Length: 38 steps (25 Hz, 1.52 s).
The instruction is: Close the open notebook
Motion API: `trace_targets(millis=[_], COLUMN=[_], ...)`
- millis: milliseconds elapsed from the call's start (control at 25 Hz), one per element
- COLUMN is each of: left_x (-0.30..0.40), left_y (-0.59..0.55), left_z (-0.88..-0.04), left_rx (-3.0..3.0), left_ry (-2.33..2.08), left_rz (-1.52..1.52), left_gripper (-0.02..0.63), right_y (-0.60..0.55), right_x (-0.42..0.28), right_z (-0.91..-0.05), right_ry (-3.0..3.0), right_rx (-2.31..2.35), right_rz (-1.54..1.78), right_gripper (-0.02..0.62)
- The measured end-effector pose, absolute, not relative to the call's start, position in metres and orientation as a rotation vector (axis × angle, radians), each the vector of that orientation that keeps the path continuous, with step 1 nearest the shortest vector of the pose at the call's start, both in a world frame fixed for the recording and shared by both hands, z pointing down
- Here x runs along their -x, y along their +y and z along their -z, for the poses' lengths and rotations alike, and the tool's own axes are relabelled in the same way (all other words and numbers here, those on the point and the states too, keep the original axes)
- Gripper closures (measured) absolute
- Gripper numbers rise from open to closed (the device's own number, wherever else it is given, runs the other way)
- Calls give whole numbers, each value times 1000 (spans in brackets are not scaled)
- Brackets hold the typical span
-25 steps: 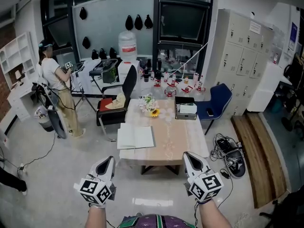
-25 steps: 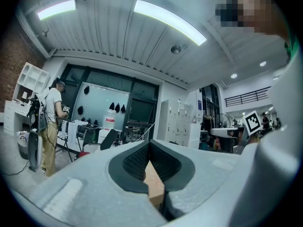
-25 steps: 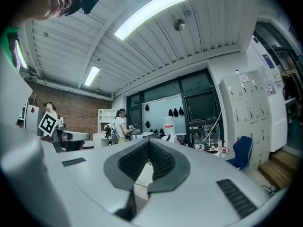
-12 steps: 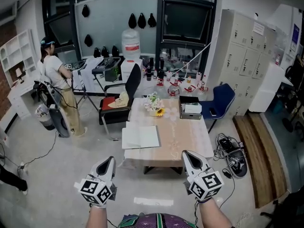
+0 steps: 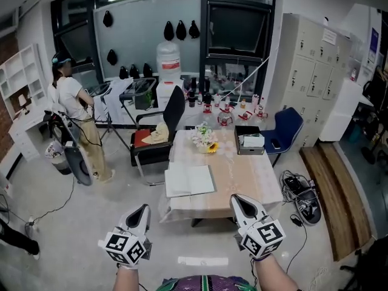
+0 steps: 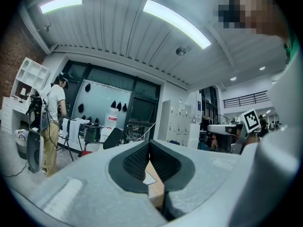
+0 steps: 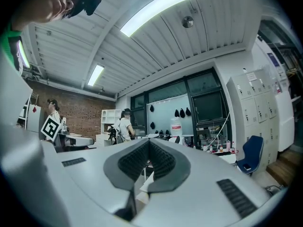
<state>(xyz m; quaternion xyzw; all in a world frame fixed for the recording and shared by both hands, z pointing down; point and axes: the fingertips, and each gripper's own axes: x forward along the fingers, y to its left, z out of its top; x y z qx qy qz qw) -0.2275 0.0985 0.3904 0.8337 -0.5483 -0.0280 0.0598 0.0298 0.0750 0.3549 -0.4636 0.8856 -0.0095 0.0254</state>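
Note:
The open notebook (image 5: 189, 180) lies flat with its white pages up on the left part of the beige table (image 5: 242, 177), its left edge over the table's side. Both grippers are held level in front of the table's near edge and short of it. My left gripper (image 5: 140, 211) points at the floor just left of the notebook, its jaws shut and empty. On the other side, my right gripper (image 5: 240, 200) is close to the table's near edge, also shut with nothing held. In the left gripper view (image 6: 149, 144) and the right gripper view (image 7: 148, 143) the pads meet.
Flowers (image 5: 206, 139) and a dark box (image 5: 251, 143) sit at the table's far end. A black chair (image 5: 162, 125) stands far left of it, a blue chair (image 5: 285, 129) far right. Cables and shoes (image 5: 300, 194) lie on the floor right. A person (image 5: 76, 117) stands at left.
Both grippers have moved forward toward the table, which with the notebook now sits nearer and further right in the head view. The jaws stayed shut.

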Motion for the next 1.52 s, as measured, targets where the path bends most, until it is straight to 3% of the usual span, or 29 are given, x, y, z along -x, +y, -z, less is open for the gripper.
trace_targets(millis=[440,1120,1520], left_x=[235,128,116], left_y=[63,-41,-79], left_z=[-420,-389,-398], left_rx=[-2475,-2499,-2453], left_ry=[-1624,-1730,-1753], left_rz=[85,42,-35], left_gripper=[589,589,589], right_y=[48,-71,-126], right_x=[-30,-97,-109], right_z=[-368,-372,-372], right_ry=[2785,2894,2878], right_rx=[1461,1209,1154], right_rz=[50,46,100], right_gripper=[595,595,595])
